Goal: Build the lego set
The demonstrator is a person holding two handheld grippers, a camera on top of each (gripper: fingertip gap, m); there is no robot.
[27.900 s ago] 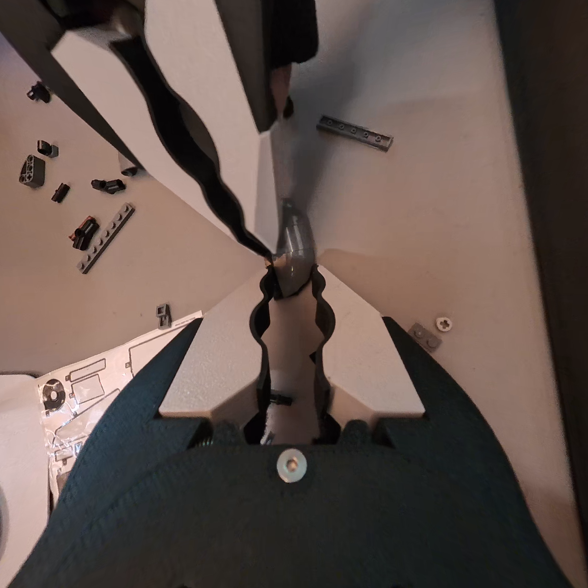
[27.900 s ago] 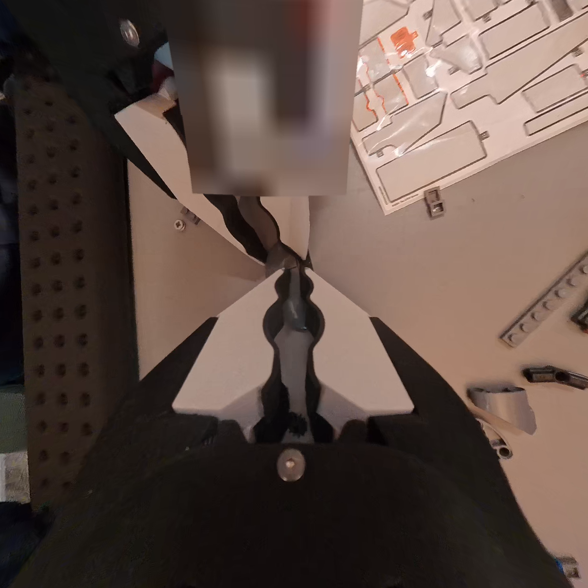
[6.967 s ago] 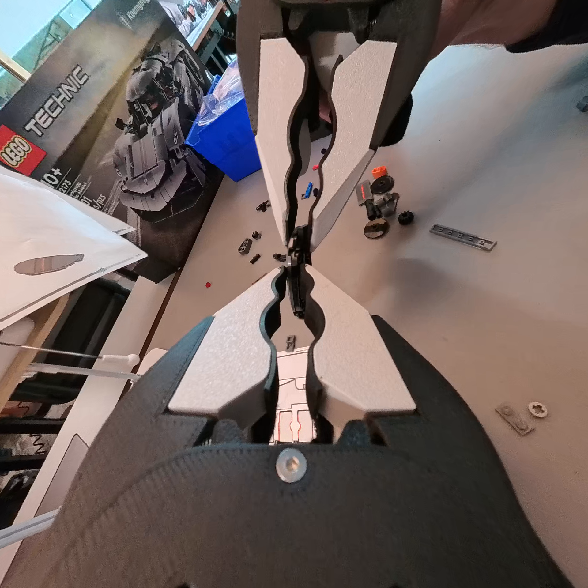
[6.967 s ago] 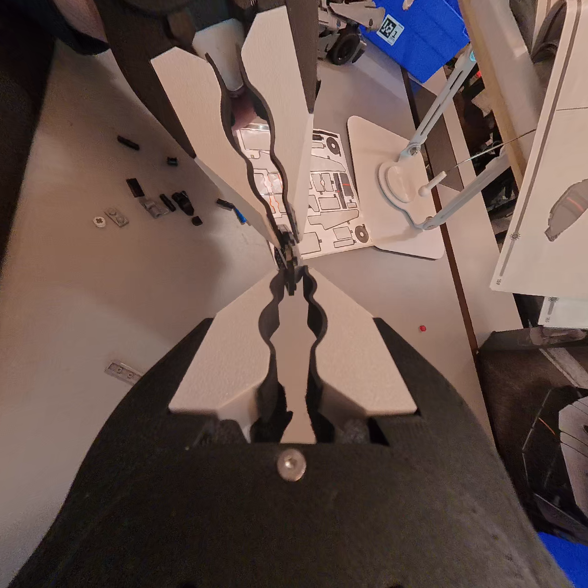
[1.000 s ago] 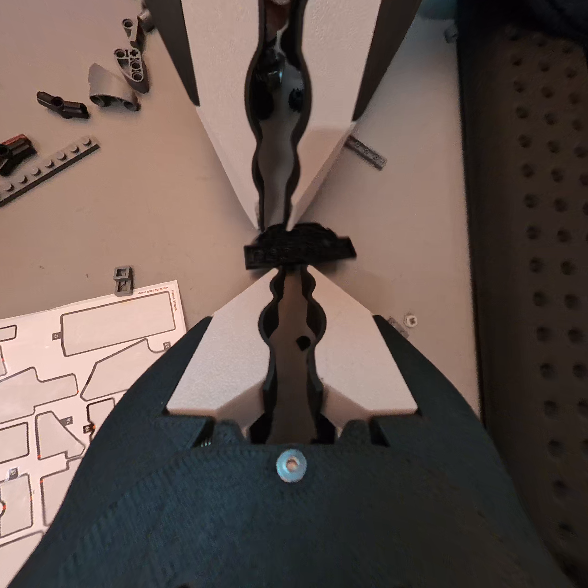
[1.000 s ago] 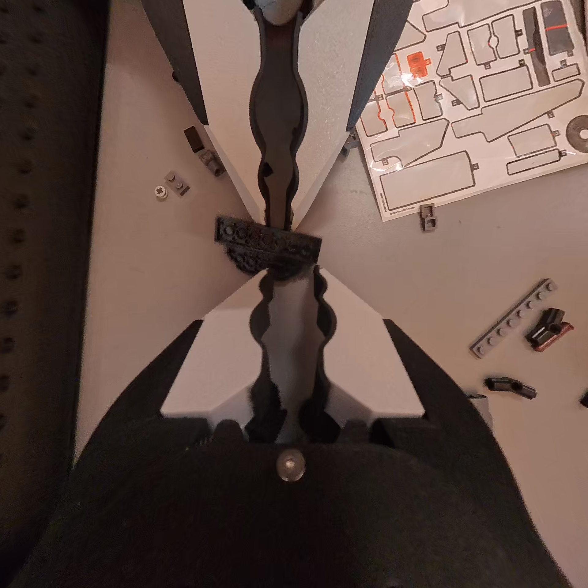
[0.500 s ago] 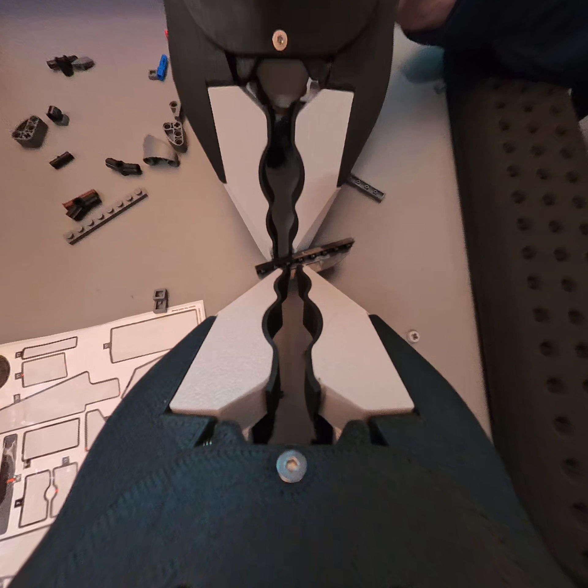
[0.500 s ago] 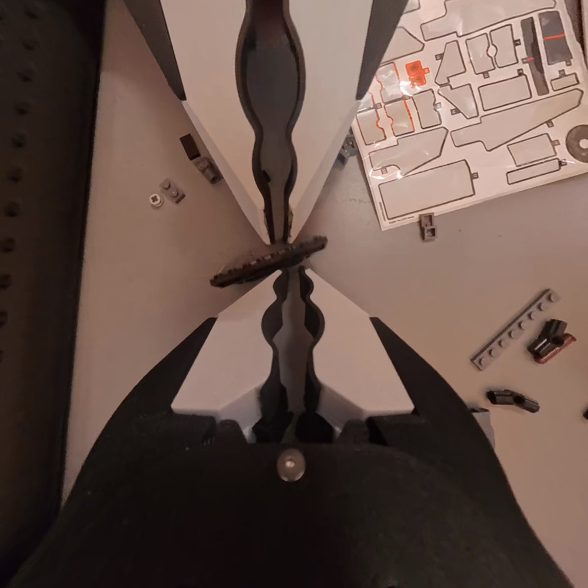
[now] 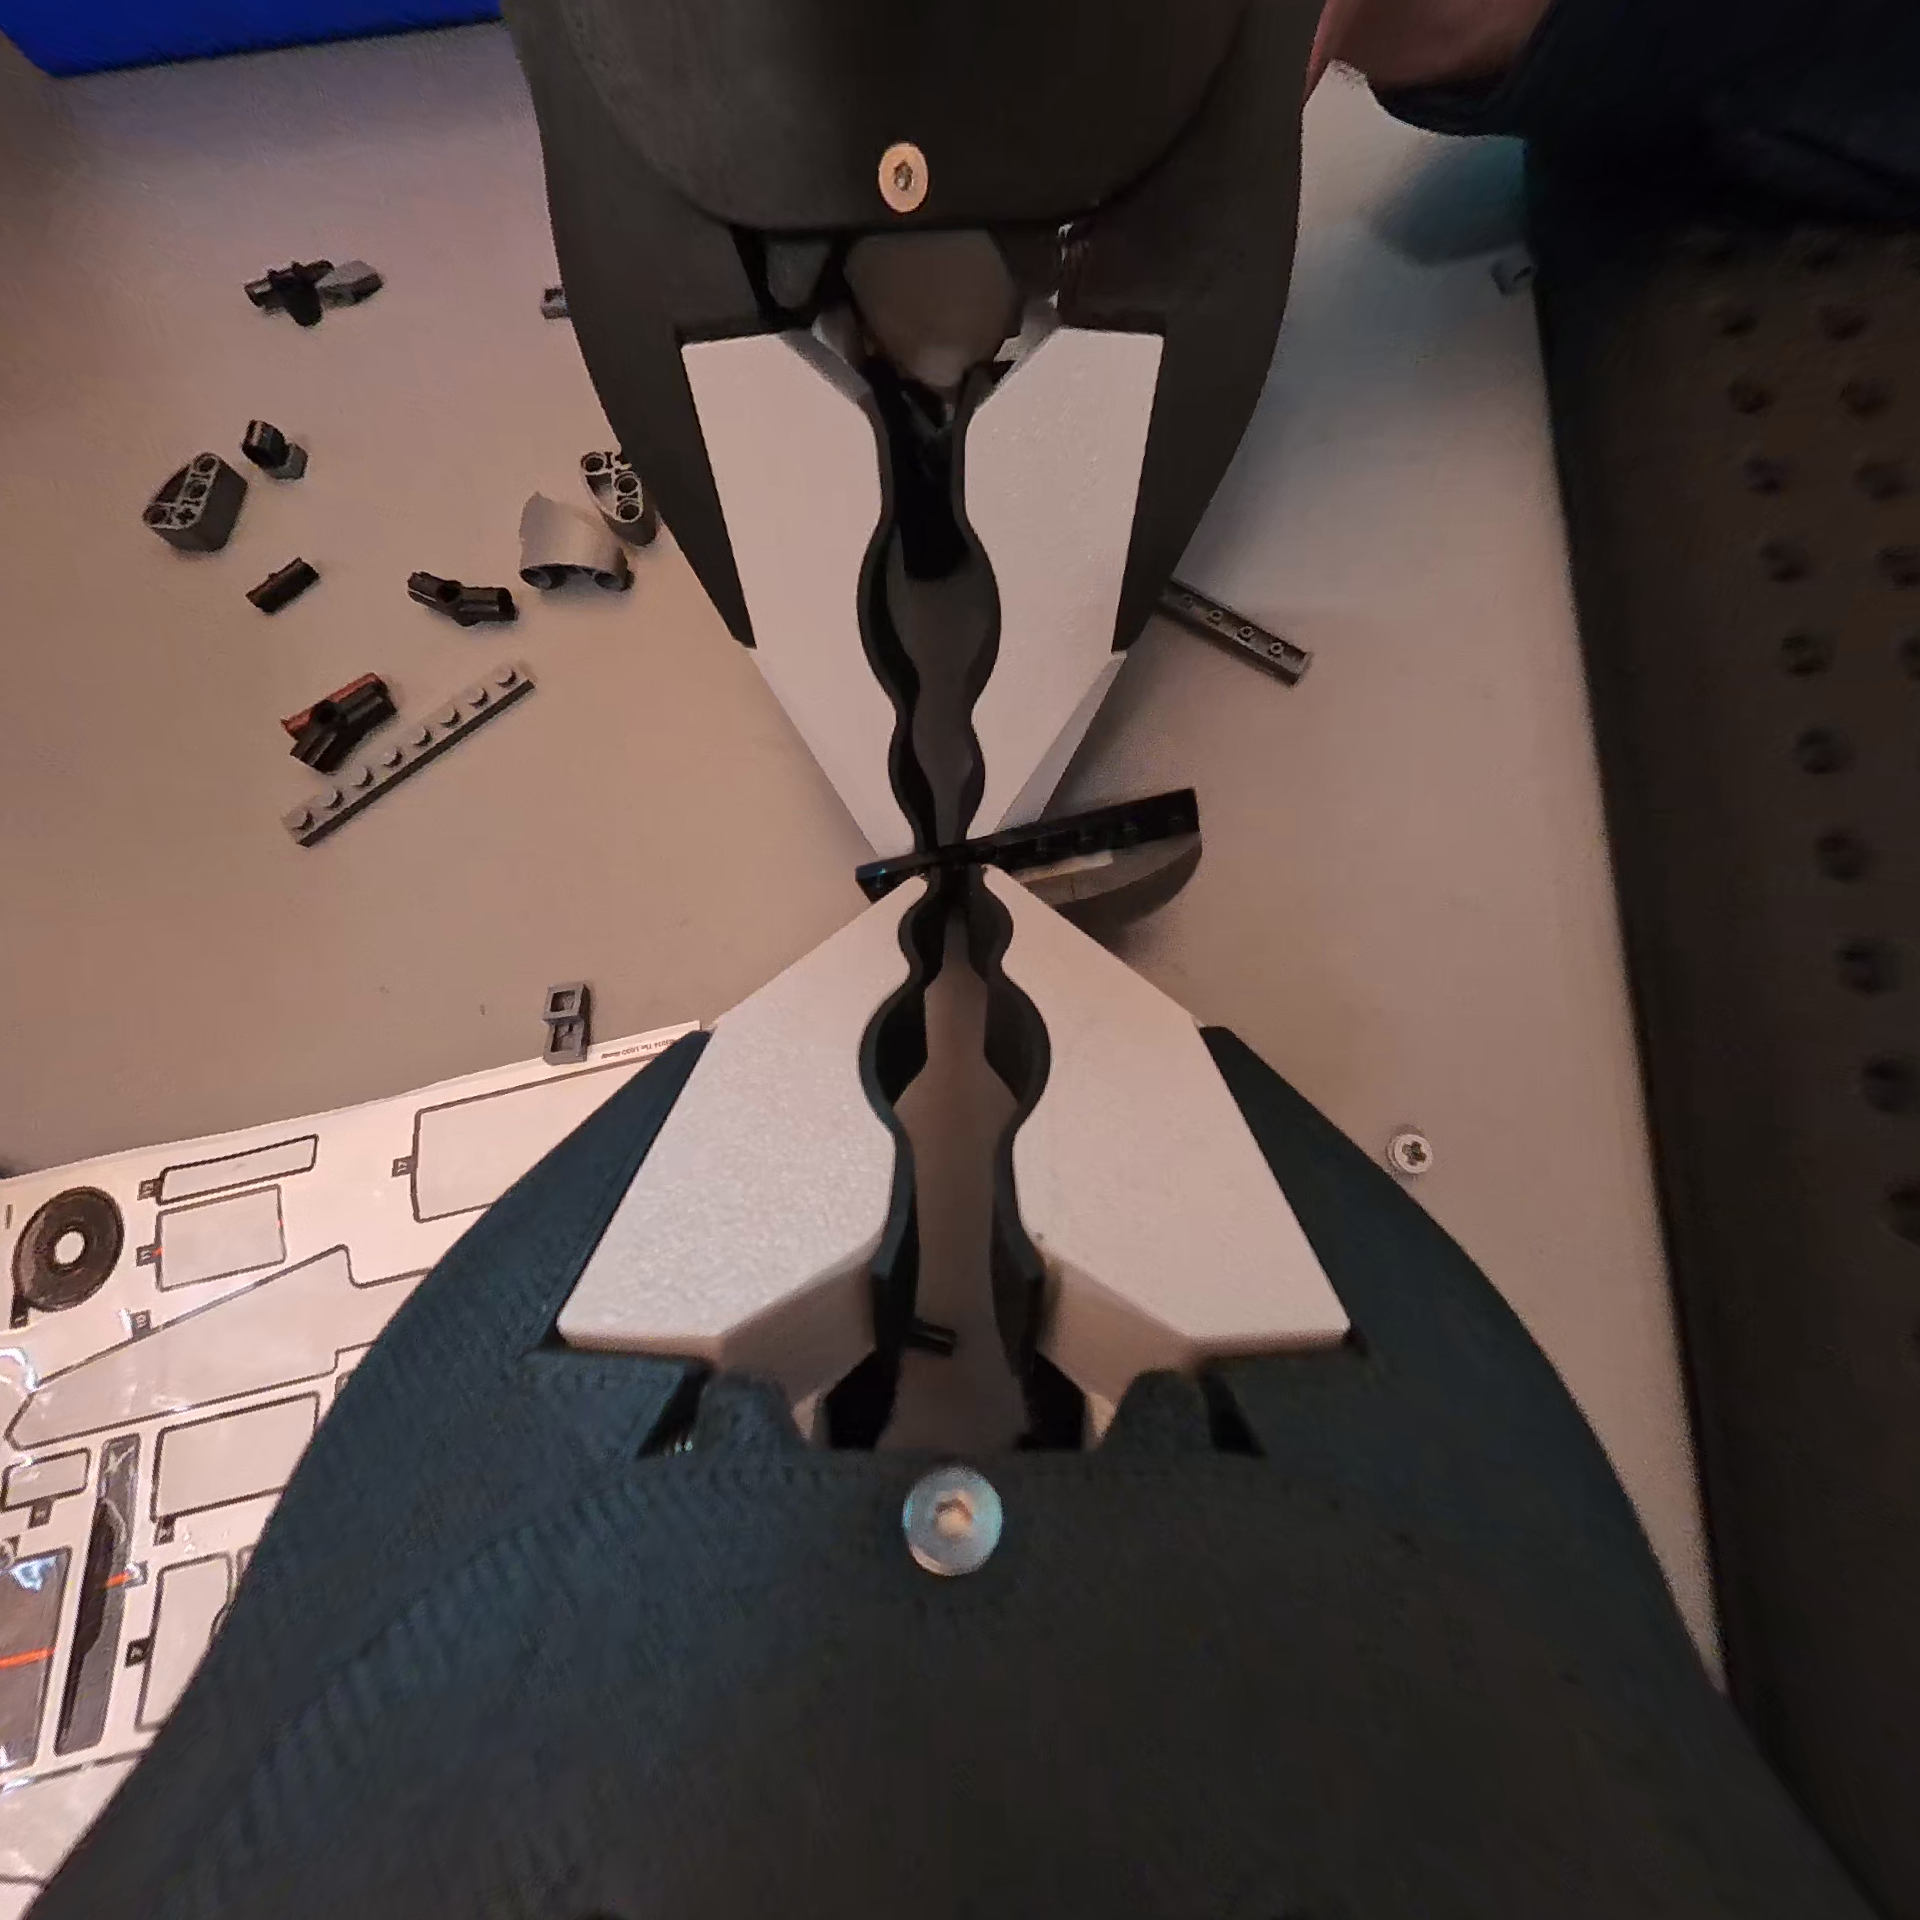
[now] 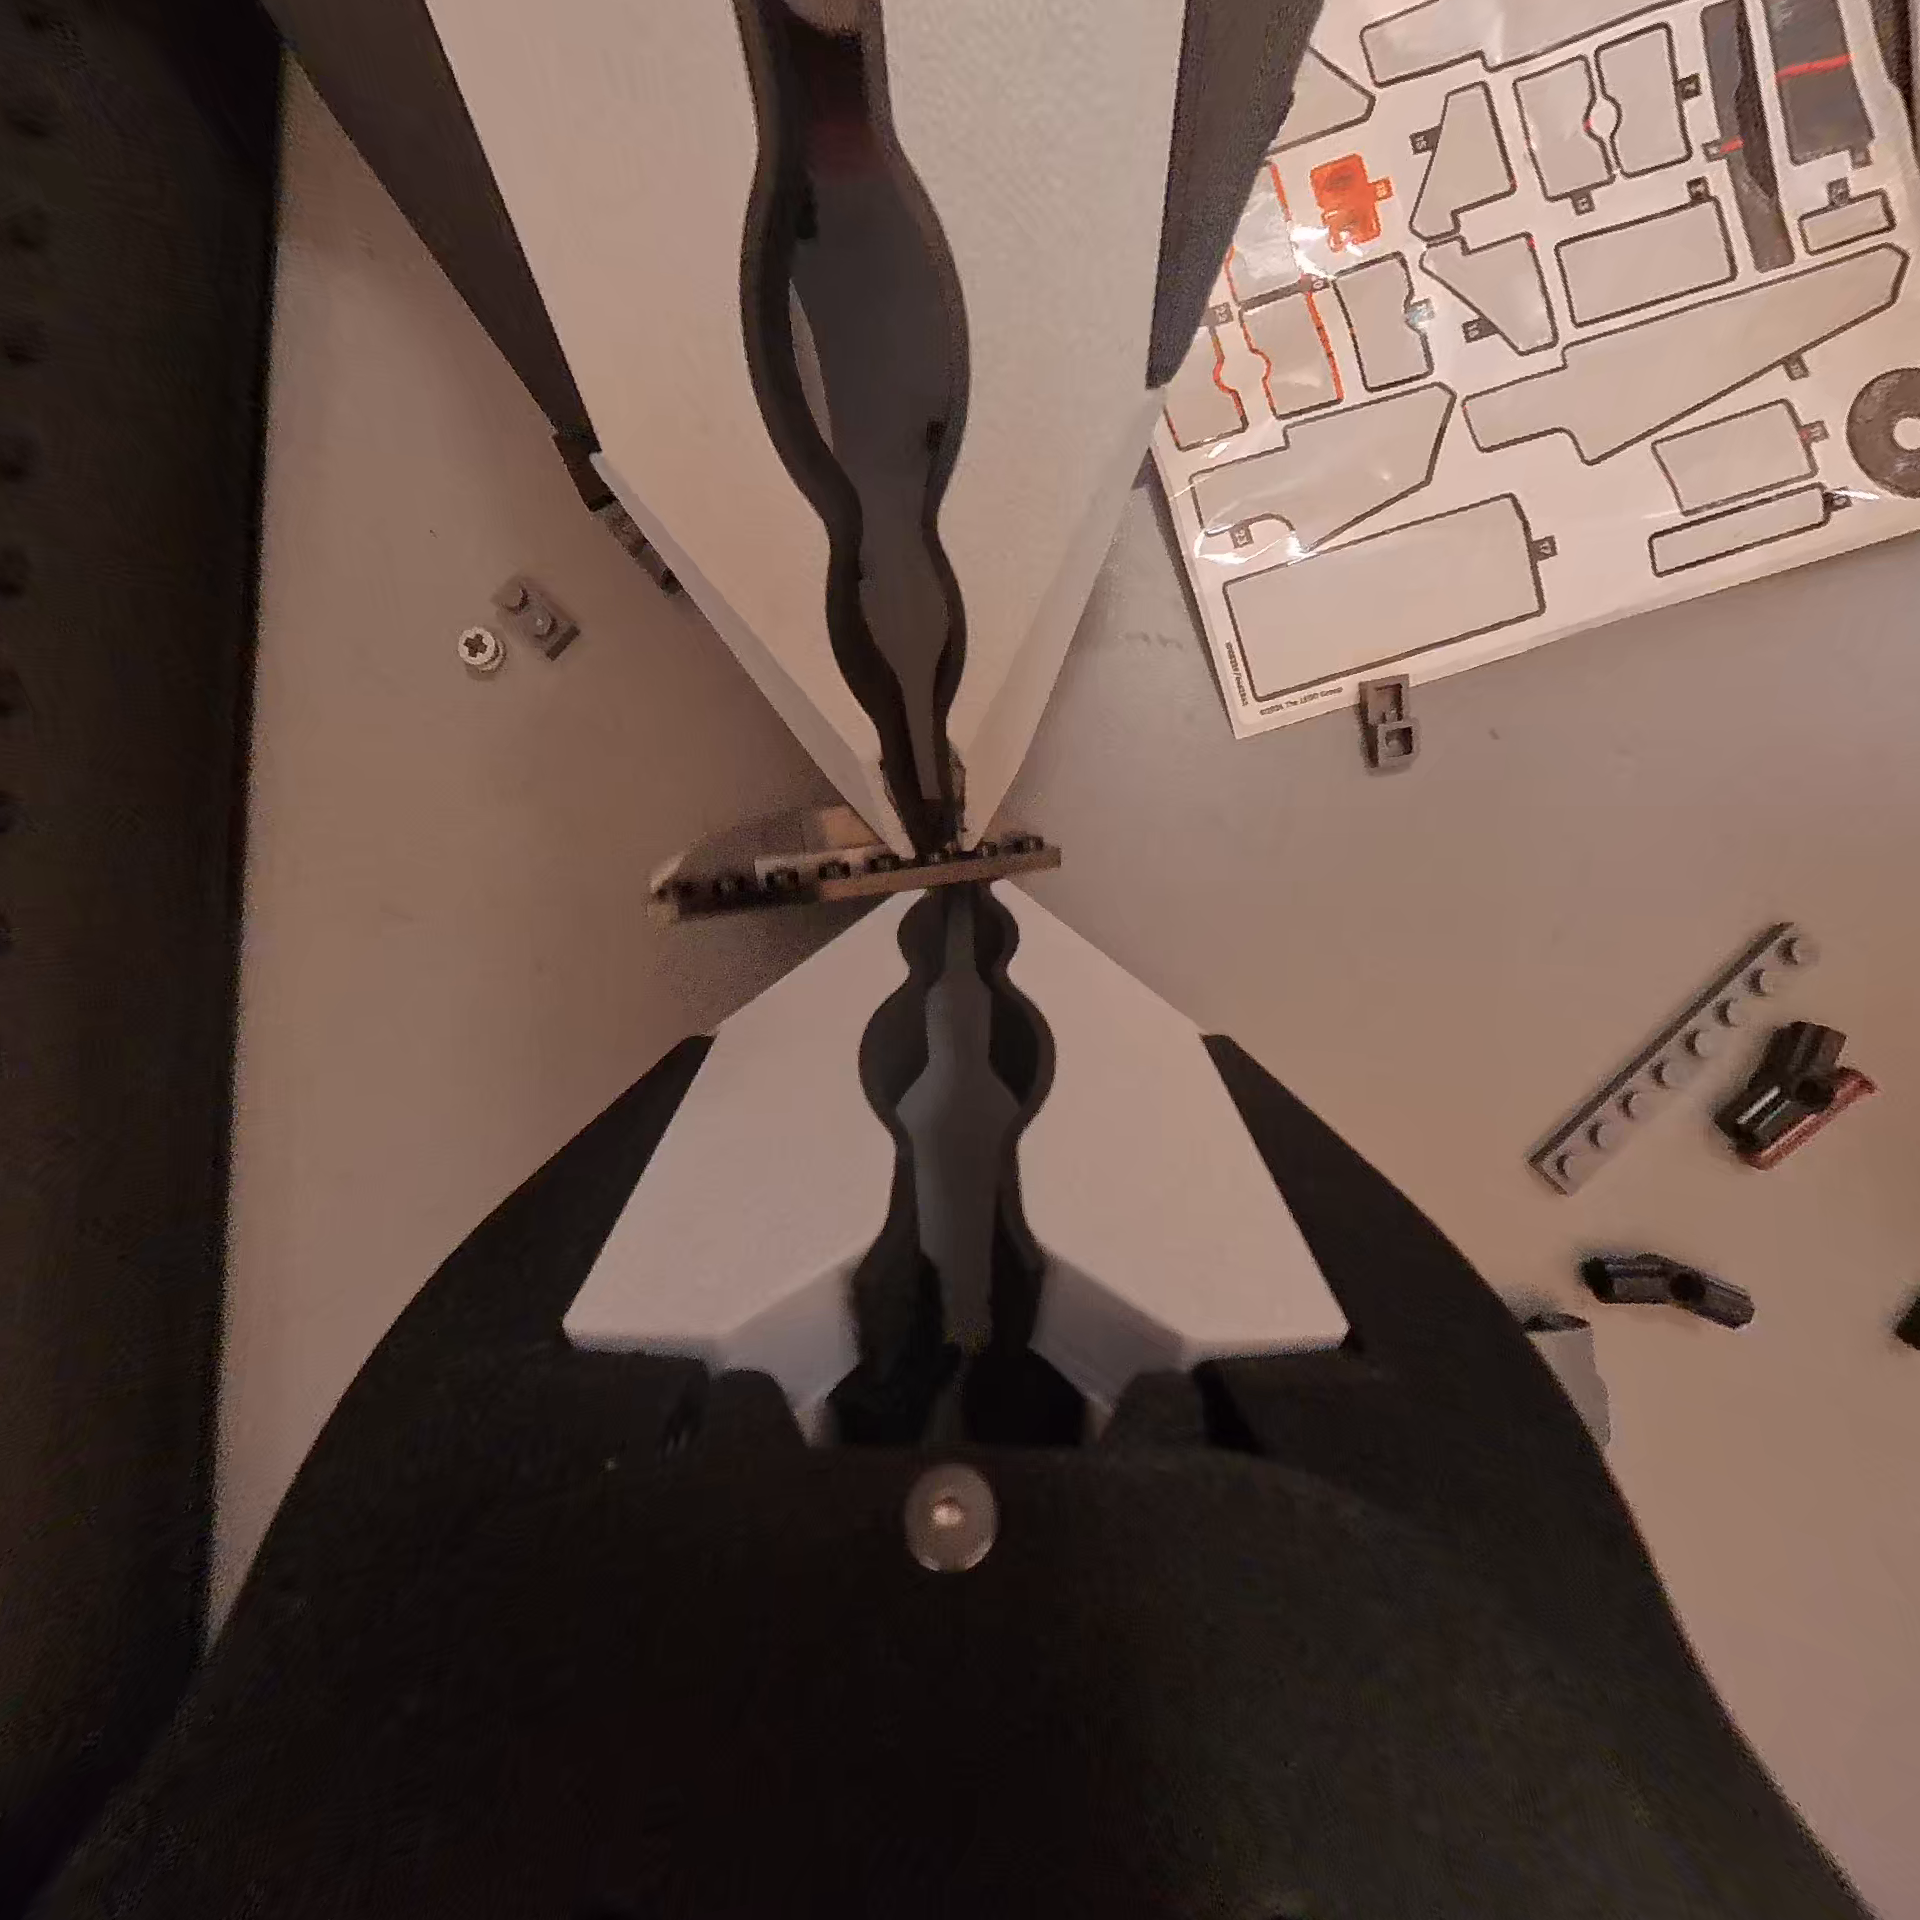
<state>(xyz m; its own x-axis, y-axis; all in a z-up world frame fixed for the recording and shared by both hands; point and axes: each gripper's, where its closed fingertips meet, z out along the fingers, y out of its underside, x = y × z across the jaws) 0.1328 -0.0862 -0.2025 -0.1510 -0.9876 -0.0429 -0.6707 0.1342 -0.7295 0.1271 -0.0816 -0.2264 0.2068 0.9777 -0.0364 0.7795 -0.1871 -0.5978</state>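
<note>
A black studded plate [image 9: 1091, 836] with a grey curved piece [image 9: 1138, 883] fixed to it hangs above the table between my two grippers, seen nearly edge-on. My left gripper [image 9: 945, 883] comes from below in its own view and is shut on the plate's near edge. My right gripper [image 9: 940, 831] comes from the top, tip to tip with it, and is shut on the far edge. In the right wrist view the plate [image 10: 790, 878] lies crosswise between my right gripper [image 10: 951, 902] below and my left gripper [image 10: 925, 821] above.
A sticker sheet [image 9: 208, 1247] lies at the left, and it shows in the right wrist view [image 10: 1558, 364]. A long grey plate [image 9: 410, 753] and several small dark pieces [image 9: 457, 597] lie on the table. A dark perforated mat [image 9: 1766, 935] borders the right side.
The plate has tipped from showing its studded face to nearly edge-on. Both grippers stay shut on it, and the view has pulled back from the table.
</note>
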